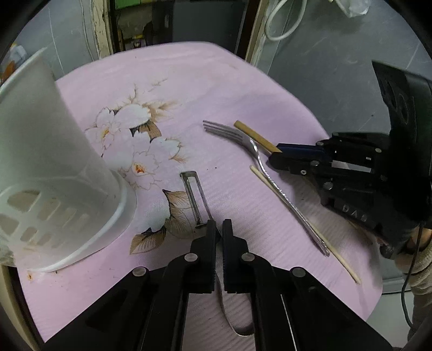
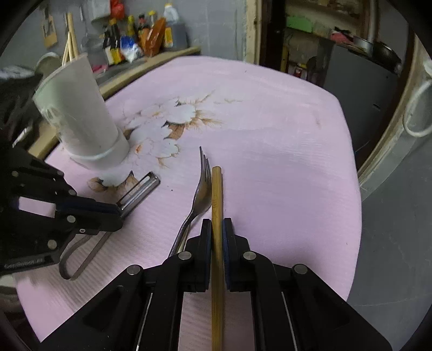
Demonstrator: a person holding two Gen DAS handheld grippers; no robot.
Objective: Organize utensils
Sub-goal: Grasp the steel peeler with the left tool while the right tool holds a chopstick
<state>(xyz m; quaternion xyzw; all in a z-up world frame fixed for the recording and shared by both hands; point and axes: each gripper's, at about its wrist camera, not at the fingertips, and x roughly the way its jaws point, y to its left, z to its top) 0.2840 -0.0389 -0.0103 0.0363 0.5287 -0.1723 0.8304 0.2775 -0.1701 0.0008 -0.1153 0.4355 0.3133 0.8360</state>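
My left gripper (image 1: pixel 219 225) is shut on a metal peeler (image 1: pixel 195 197), whose blade head points forward over the pink cloth; it also shows in the right wrist view (image 2: pixel 140 193). My right gripper (image 2: pixel 217 224) is shut on a thick wooden chopstick (image 2: pixel 216 243), also seen in the left wrist view (image 1: pixel 256 136). A steel fork (image 1: pixel 259 164) lies on the cloth just left of that chopstick (image 2: pixel 198 194). A thin second chopstick (image 1: pixel 305 224) lies alongside the fork's handle. A white utensil holder (image 1: pixel 51 172) stands at the left (image 2: pixel 81 116).
The pink flowered cloth (image 1: pixel 189 89) covers a small table with rounded edges. A shelf with bottles (image 2: pixel 140 35) runs behind the holder. A white cable (image 1: pixel 280 24) hangs at the back. Grey floor lies to the right of the table.
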